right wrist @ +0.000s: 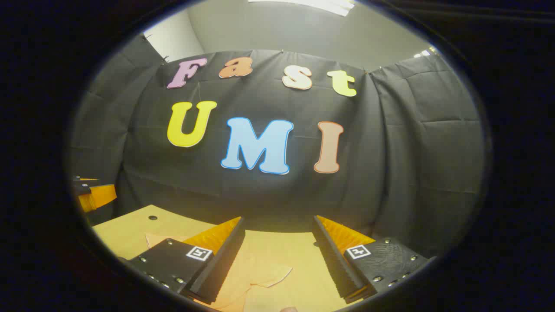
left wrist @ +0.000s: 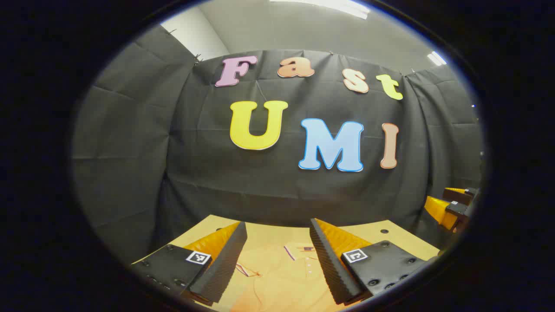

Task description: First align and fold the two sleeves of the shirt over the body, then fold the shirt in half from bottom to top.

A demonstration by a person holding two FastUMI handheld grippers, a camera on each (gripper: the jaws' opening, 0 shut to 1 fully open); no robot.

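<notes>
Shirt [left wrist: 286, 277] orange, buttoned placket, flat on table [left wrist: 403, 238]

So both grippers are hanging up above the light wooden table [left wrist: 403, 238], and nothing is sitting between either pair of fingers. The left gripper [left wrist: 277, 247] is holding its jaws wide apart over the collar end of the flat orange shirt [left wrist: 286, 281], so there's open air straight down to the cloth. The right gripper [right wrist: 277, 247] is likewise gaping over a loose shirt edge [right wrist: 264, 273] lying on bare tabletop. The black cloth wall [right wrist: 412, 173] is closing off the far side and wrapping round both flanks. In the left gripper view, the other gripper is hanging at the right edge, well apart.
</notes>
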